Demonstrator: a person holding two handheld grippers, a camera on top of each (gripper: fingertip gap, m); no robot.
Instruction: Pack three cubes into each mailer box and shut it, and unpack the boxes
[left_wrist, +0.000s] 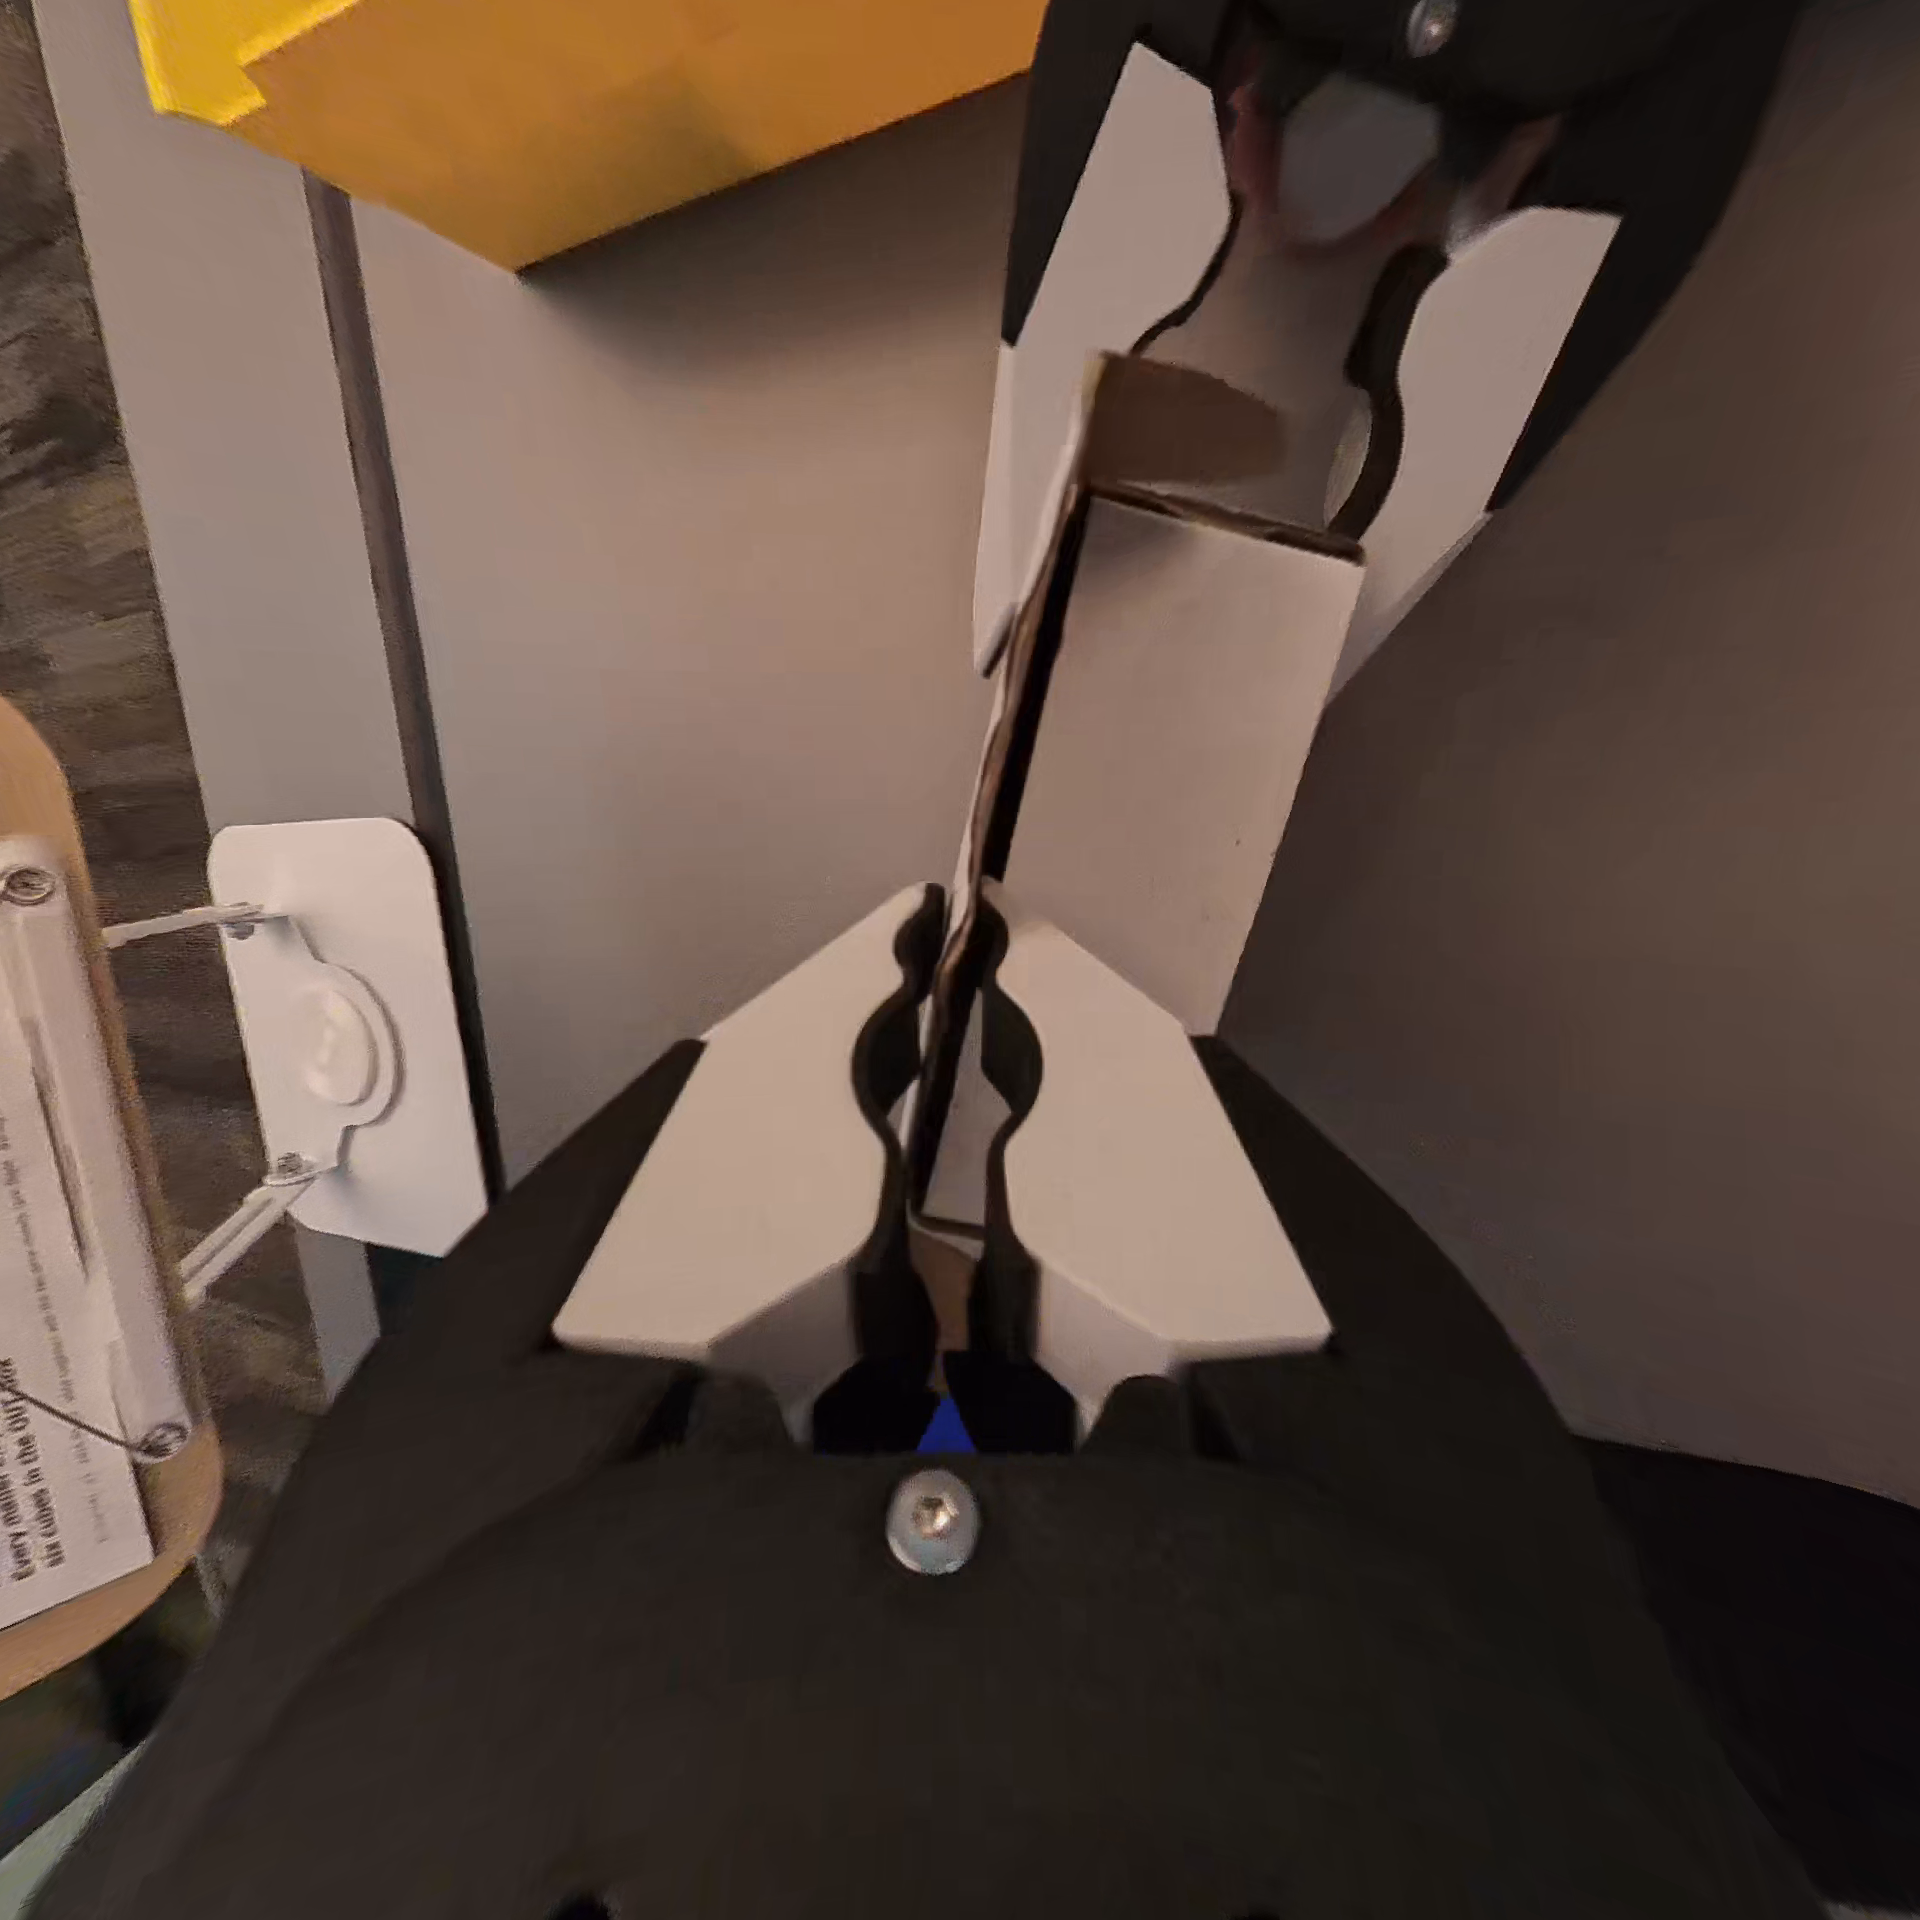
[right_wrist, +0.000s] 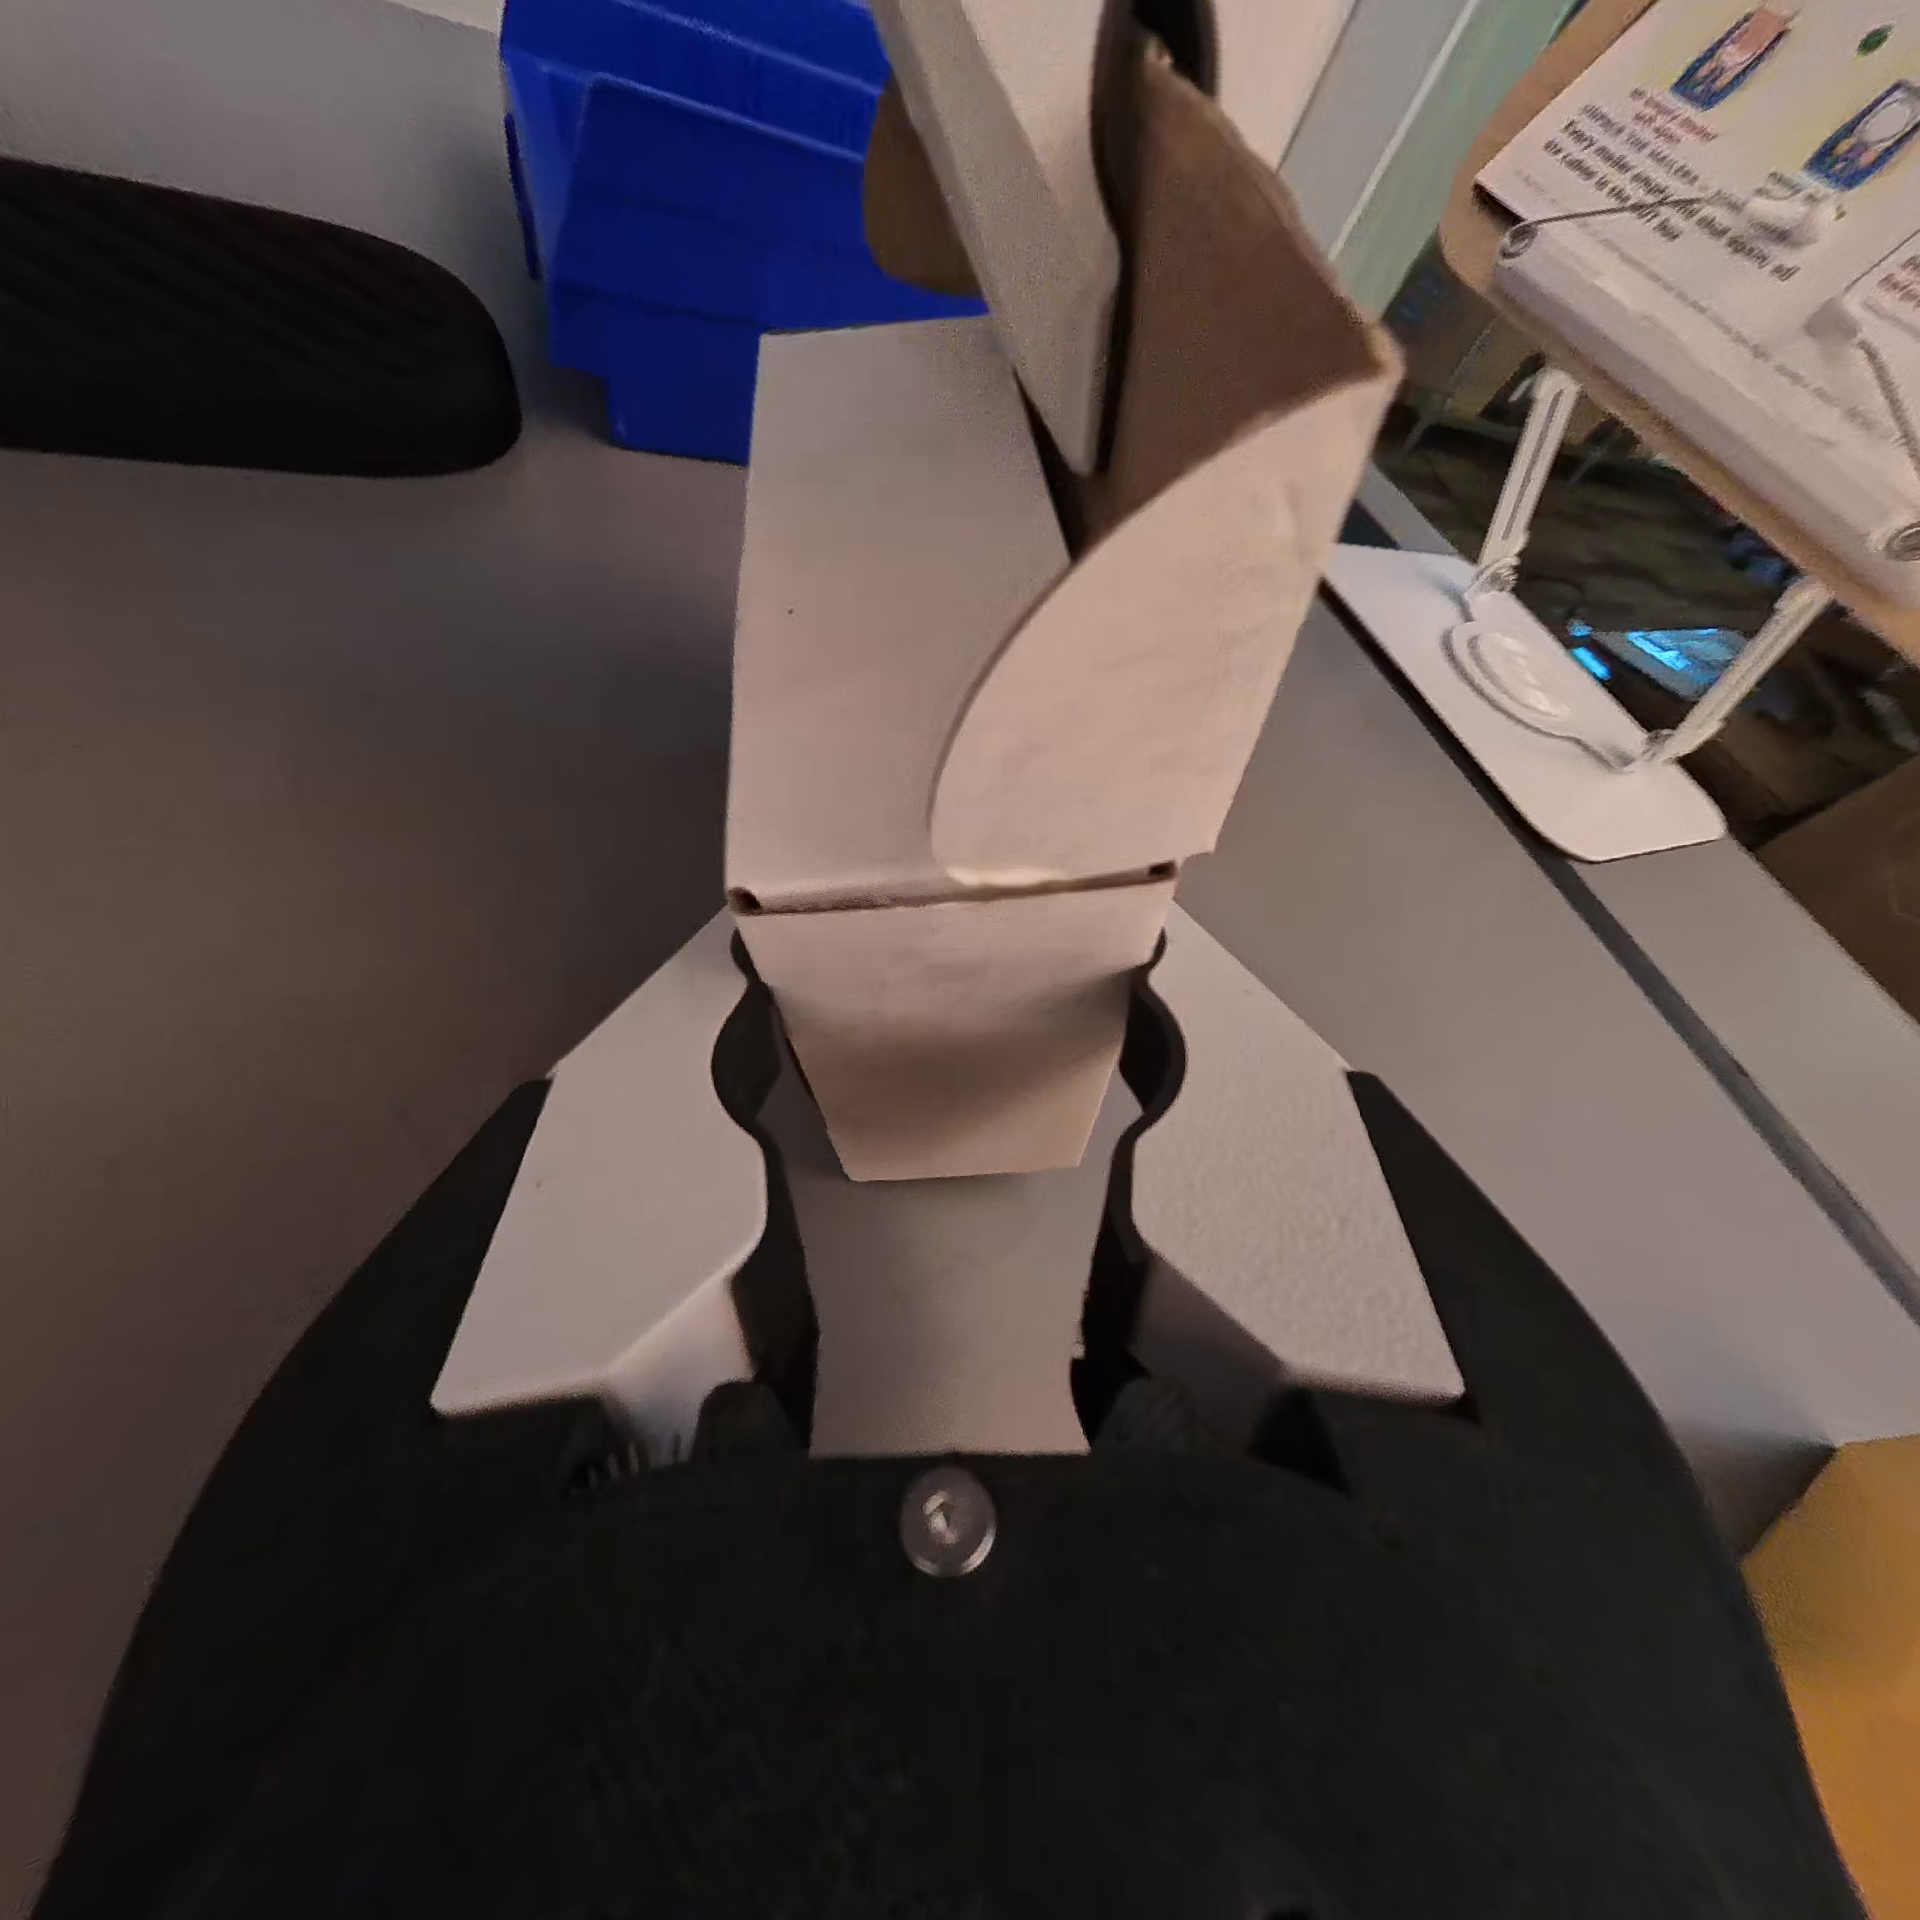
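Pinching a thin cardboard flap edge-on, the left gripper (left_wrist: 951, 997) has its two white fingers drawn almost together, with only the flap's thickness between them. That flap belongs to the one white mailer box (left_wrist: 1174, 727) in view, which is held up above the grey table (left_wrist: 675, 623) between the two tools. At the far end of the box in the left wrist view, the right gripper (left_wrist: 1299, 343) faces back, its jaws set about a brown-lined flap.

In the right wrist view, the right gripper (right_wrist: 940, 997) stands part open, its fingers bracketing the narrow end of the mailer box (right_wrist: 883, 644); the box end seems to touch both inner pads, though firm clamping cannot be confirmed. A rounded tuck flap (right_wrist: 1091, 707) curls down over the box's near edge, its brown inner face showing above. No cubes can be made out in either view.

Around the table lie one blue bin (right_wrist: 686, 260) behind the box, one dark padded rest (right_wrist: 208, 332) to the left, one yellow bin (left_wrist: 623, 114), and one white stand base (left_wrist: 332, 1029) whose wire arms carry a wooden board with a printed sheet (right_wrist: 1662, 208).
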